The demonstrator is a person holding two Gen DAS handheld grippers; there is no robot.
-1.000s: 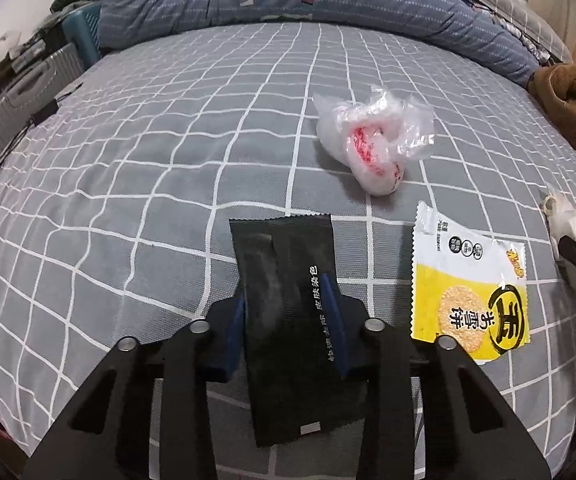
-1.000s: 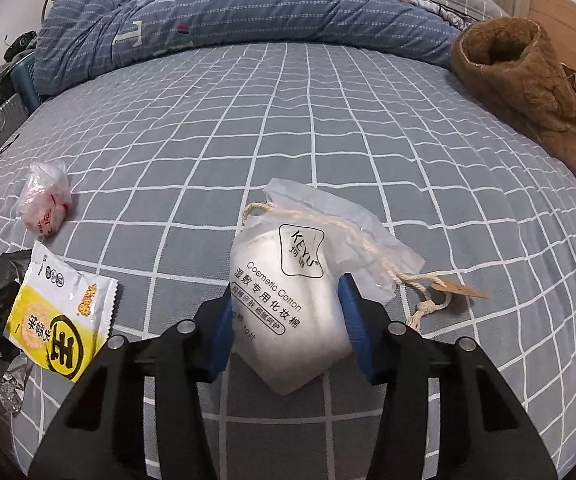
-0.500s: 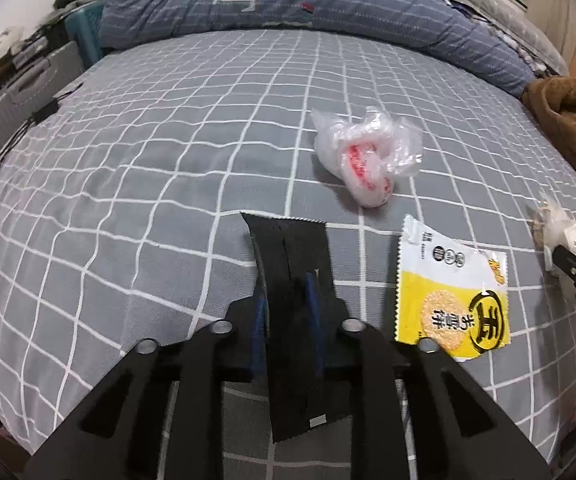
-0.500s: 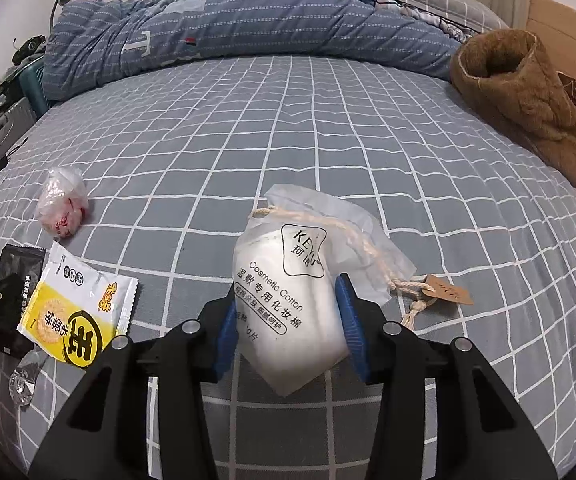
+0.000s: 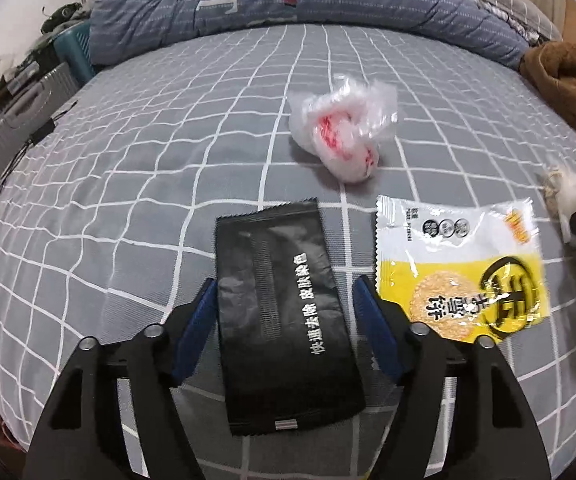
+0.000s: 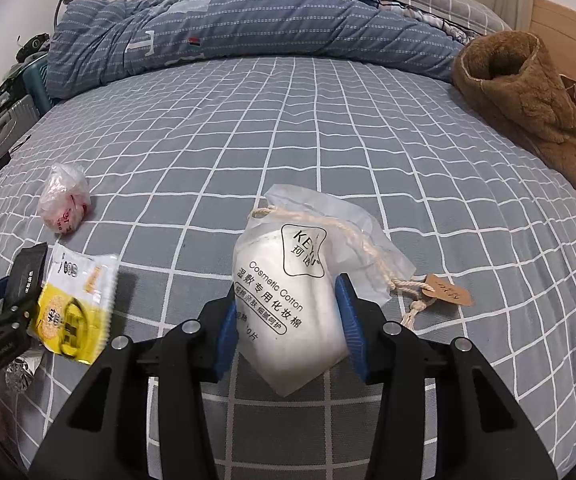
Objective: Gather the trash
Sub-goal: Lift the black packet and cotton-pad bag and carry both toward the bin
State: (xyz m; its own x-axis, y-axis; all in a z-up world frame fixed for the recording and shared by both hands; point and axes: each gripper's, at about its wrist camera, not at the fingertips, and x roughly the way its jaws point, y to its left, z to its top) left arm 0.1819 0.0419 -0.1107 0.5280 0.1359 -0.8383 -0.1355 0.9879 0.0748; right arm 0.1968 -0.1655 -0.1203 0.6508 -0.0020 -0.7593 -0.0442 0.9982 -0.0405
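Grey checked bedding covers the bed [image 6: 328,128] where we work. Our left hand-held gripper [image 5: 286,300] has its blue pads spread to either side of the black sachet [image 5: 284,312], with a gap showing on the right pad, so nothing is pinched. Our right hand-held gripper [image 6: 288,316] is clamped on the white cosmetic cotton bag [image 6: 288,300], its cord and tag trailing off to the right. Just beside the sachet lies the yellow snack wrapper [image 5: 464,268], and beyond it the crumpled plastic bag [image 5: 344,136] with red print. Further back sit the striped duvet [image 6: 248,28] and a brown fleece garment [image 6: 528,100]. We judge the collecting barely begun: one item is gripped, three remain loose, and no bin is visible.
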